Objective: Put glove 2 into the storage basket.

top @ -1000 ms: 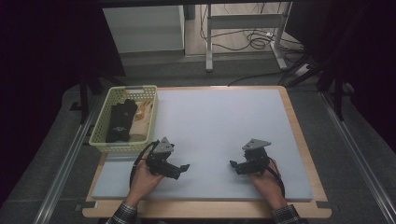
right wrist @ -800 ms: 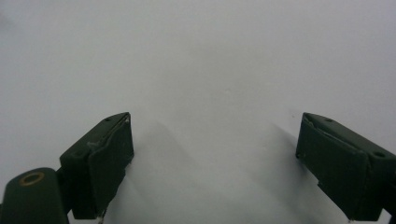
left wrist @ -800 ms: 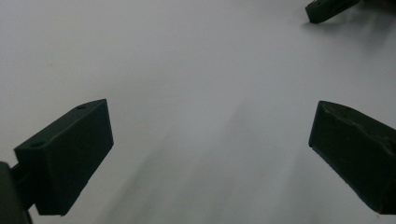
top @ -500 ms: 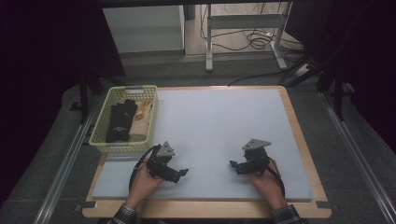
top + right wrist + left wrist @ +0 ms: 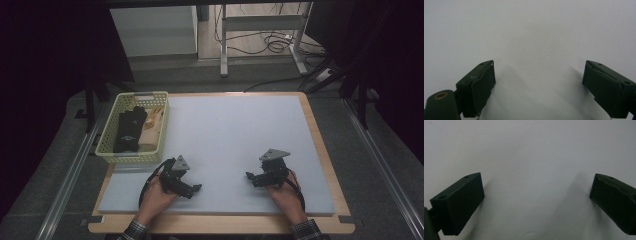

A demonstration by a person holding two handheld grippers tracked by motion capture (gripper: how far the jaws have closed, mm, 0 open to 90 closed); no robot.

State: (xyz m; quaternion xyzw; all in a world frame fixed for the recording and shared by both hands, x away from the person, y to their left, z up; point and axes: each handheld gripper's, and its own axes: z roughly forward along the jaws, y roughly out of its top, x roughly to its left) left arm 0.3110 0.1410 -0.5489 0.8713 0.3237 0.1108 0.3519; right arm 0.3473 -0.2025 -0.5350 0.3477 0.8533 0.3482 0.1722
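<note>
Both grippers rested low on the grey surface (image 5: 225,135), holding nothing.

The left gripper (image 5: 196,189) and right gripper (image 5: 248,176) were held near the front edge, fingers spread wide on each. The basket (image 5: 111,153) with gloves (image 5: 129,131) was positioned just beyond the left gripper.

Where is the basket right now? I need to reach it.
In the high view, the basket sits at the table's left edge, just beyond the left claw.
</note>
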